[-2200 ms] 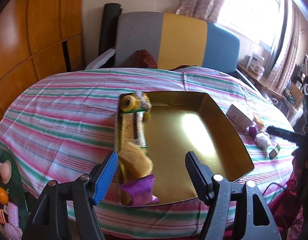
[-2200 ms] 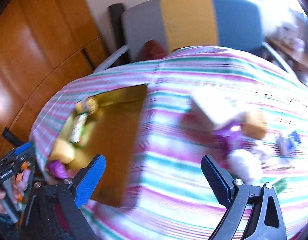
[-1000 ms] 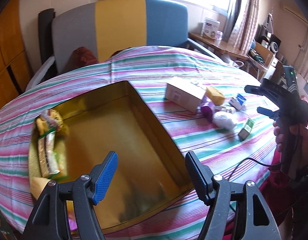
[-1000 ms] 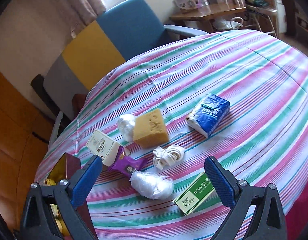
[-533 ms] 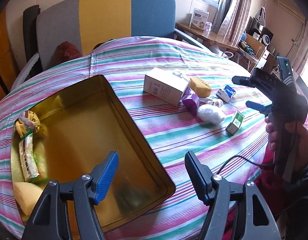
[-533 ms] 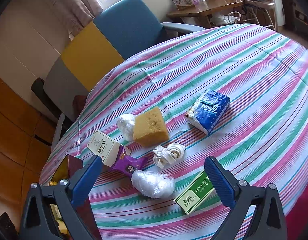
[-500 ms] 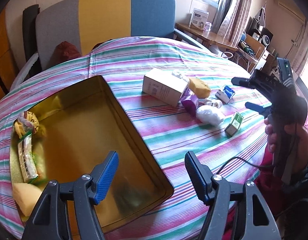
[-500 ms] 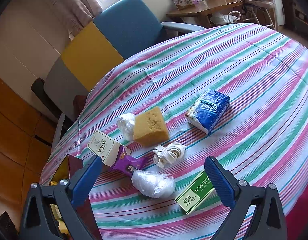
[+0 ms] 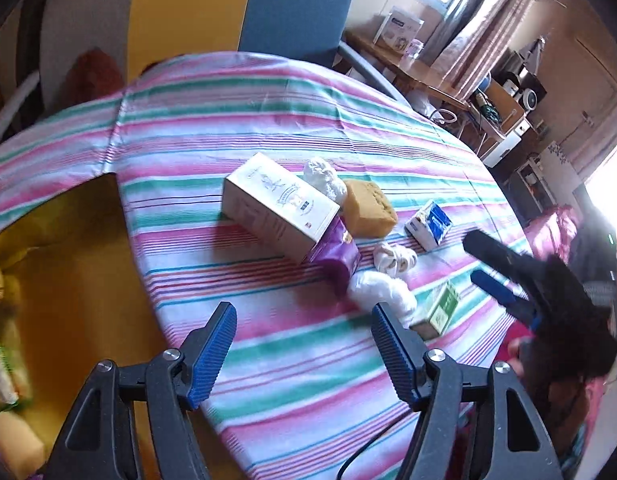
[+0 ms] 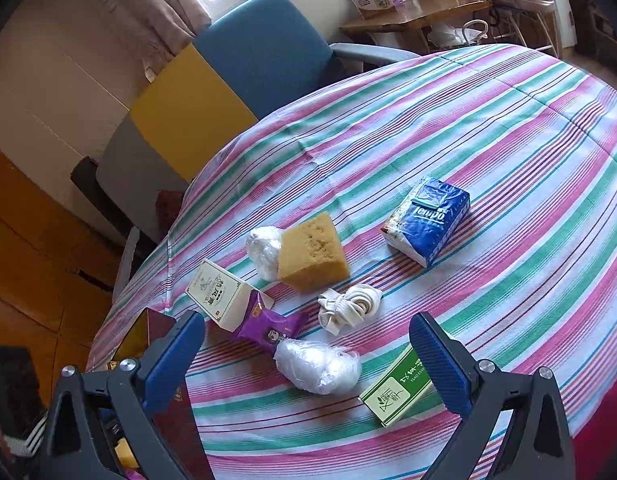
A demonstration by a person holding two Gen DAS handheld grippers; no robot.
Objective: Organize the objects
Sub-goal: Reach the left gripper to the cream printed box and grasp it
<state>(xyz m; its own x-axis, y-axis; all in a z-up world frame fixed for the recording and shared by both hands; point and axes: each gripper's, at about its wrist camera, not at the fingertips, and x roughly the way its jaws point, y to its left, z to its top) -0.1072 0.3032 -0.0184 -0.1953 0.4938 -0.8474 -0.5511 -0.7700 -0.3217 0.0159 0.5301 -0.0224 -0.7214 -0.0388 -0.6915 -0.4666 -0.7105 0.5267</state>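
Both grippers hover above a round table under a striped cloth (image 10: 488, 128). Left gripper (image 9: 302, 346): jaws apart, nothing between them. Right gripper (image 10: 308, 354): jaws apart, nothing held; in the left view it shows at 3 o'clock, blurred.

Loose items sit clustered on the cloth, right view:
- sponge (image 10: 312, 250) at cluster centre, touching a white bag (image 10: 263, 252) at its 9 o'clock
- tissue pack (image 10: 428, 220), blue, at 2 o'clock of the sponge, apart from it
- cord (image 10: 350, 306), white, coiled, at 6 o'clock of the sponge
- white box (image 10: 222, 294) at 8 o'clock of the sponge; purple wrapper (image 10: 270, 330) touches its near end
- second bag (image 10: 318, 366) touching the wrapper's near tip
- green box (image 10: 396, 390) at 5 o'clock of the cluster, just inside the right finger

Gold tin (image 9: 72, 264) sits at 9 o'clock in the left view, open; snack packets (image 9: 2, 356) lie along its left wall
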